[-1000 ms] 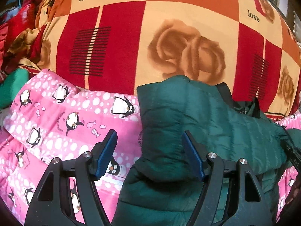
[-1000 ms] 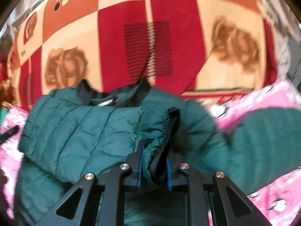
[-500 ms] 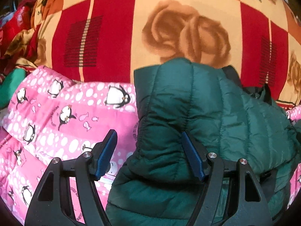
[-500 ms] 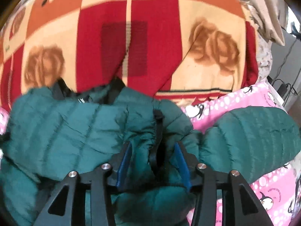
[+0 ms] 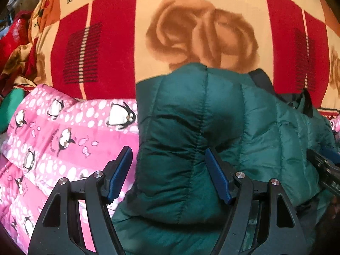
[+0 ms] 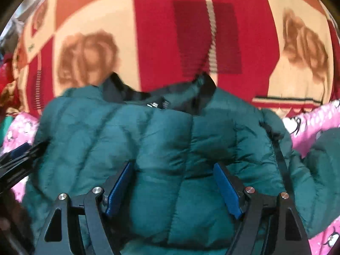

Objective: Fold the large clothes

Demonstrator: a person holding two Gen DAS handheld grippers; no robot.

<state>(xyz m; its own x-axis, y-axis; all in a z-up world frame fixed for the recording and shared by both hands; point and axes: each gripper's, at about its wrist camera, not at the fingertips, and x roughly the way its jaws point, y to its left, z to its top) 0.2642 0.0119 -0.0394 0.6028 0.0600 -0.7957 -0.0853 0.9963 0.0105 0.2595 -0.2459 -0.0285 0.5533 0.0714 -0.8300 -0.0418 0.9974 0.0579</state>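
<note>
A dark green quilted puffer jacket (image 5: 265, 131) lies on the bed, collar and label (image 6: 158, 105) toward the far side. My left gripper (image 5: 167, 149) stands open over the jacket's left folded edge; the left pad is clear of the fabric and the right pad rests against it. My right gripper (image 6: 172, 164) hangs low over the jacket (image 6: 95, 131), its jaws opening, with padding bulging between them and nothing pinched. A black-trimmed edge (image 6: 276, 140) lies loose to its right. Each gripper shows at the rim of the other's view.
Under the jacket is a pink penguin-print quilt (image 5: 63, 131), also at the right (image 6: 314, 116). A red and cream checked blanket with roses (image 5: 191, 31) covers the bed beyond. Crumpled red cloth (image 5: 12, 34) and a green item (image 5: 10, 106) sit at the left.
My right gripper has opened and let go of the black-trimmed jacket edge, which now lies on the jacket. Both grippers have come lower and closer to the jacket. The left stays open.
</note>
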